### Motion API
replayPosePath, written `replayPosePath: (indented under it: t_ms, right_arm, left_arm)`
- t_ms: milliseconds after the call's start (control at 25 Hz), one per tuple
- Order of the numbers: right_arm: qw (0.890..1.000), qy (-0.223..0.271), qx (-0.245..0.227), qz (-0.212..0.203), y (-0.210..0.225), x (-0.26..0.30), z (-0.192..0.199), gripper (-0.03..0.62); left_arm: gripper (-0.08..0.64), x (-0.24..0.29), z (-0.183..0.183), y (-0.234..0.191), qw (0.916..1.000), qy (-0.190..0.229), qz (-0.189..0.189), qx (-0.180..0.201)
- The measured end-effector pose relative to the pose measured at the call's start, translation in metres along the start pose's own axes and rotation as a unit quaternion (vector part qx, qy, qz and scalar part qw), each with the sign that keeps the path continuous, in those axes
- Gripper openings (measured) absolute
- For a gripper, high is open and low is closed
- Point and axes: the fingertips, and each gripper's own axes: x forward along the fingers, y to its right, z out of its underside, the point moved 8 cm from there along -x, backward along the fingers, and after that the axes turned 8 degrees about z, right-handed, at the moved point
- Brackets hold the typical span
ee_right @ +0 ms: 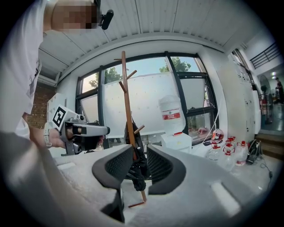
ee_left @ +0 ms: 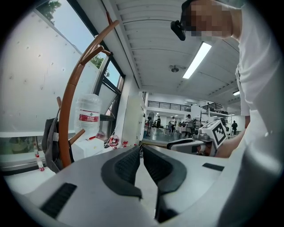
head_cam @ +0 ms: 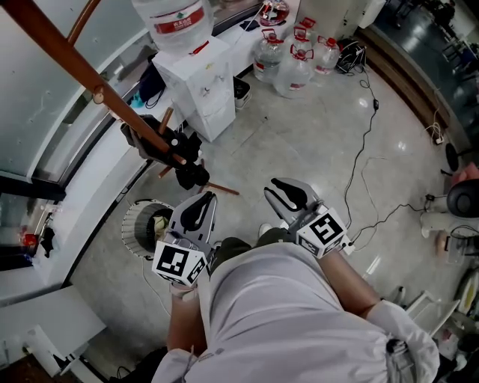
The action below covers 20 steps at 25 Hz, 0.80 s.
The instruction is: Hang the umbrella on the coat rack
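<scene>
Black umbrella hangs on the wooden coat rack. Your left gripper and right gripper: fingers pressed together, both empty.

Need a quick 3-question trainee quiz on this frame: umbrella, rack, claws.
1. Multiple choice: where is the black umbrella?
A) on the floor
B) hanging on the coat rack
C) in the waste bin

2. True or false: the right claw is gripping something.

3. Fill in: the big water bottle stands on top of the white ____.

Key
1. B
2. False: its jaws are shut with nothing between them.
3. dispenser
</scene>
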Motion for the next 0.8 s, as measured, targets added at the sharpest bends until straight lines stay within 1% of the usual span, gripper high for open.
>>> replayPosePath:
  t_ms: [200,480,800]
  right_arm:
    - [1.0,-0.009,-0.003,-0.009,-0.006,0.004,0.0,0.1]
    - [1.0,-0.018,-0.001,-0.013,-0.01,0.012,0.002,0.1]
    - [0.999,-0.026,-0.008,-0.028,-0.016,0.03,0.001,0.1]
  left_arm:
    - [0.005,-0.007,0.006,-0.002,0.9999,0.0,-0.007,-0.013]
    - [0.005,-0.016,0.011,-0.007,0.9996,0.003,-0.018,-0.02]
    - [0.005,-0.02,0.013,-0.016,0.9994,-0.001,-0.023,-0.027]
